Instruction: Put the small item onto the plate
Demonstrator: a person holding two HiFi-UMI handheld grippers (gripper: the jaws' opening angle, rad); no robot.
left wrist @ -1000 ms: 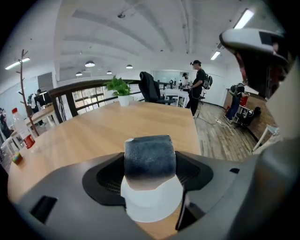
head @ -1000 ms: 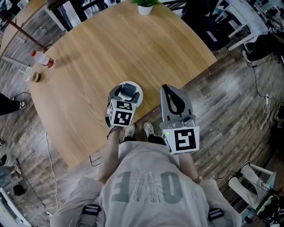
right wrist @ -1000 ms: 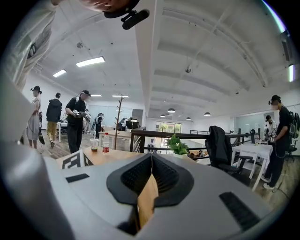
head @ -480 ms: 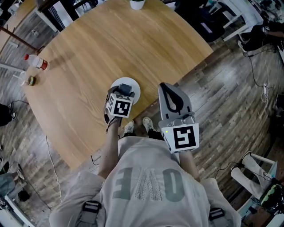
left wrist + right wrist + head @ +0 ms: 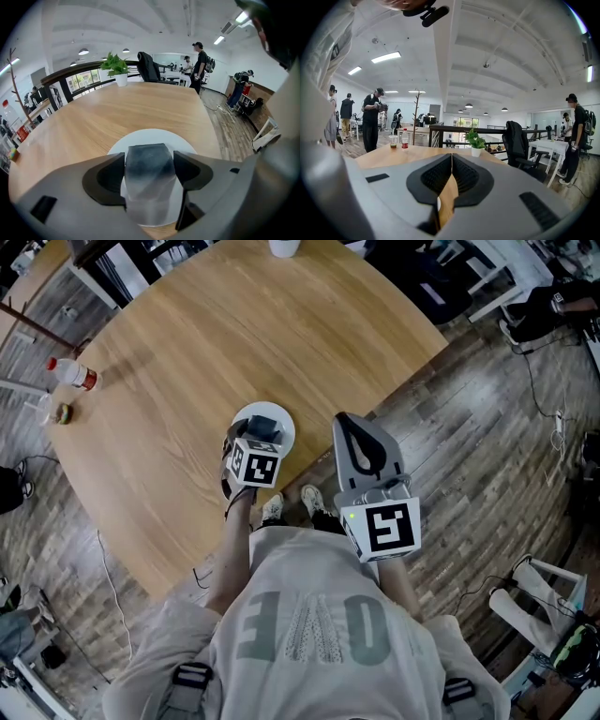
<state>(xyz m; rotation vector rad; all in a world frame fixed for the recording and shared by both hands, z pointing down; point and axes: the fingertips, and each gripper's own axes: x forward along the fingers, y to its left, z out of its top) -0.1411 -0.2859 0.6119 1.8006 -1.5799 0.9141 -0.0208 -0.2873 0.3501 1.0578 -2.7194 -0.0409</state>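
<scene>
L gripper (image 5: 150, 161) fingers clamped on small dark-grey blocky item (image 5: 149, 168), held btwn both pads, over round white plate (image 5: 140, 137) reaching to 12 o'clock on light-wood round table (image 5: 122, 103). R gripper (image 5: 451, 174) at 3 o'clock, fingers together, nothing btwn.

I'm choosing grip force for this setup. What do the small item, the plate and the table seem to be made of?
The small item looks like a matte grey block, darker on top and paler below, maybe foam, rubber or plastic; the look leaves it open. The plate is smooth plain white, likely ceramic or plastic. The table is light wood or wood-look laminate, with visible grain.
</scene>
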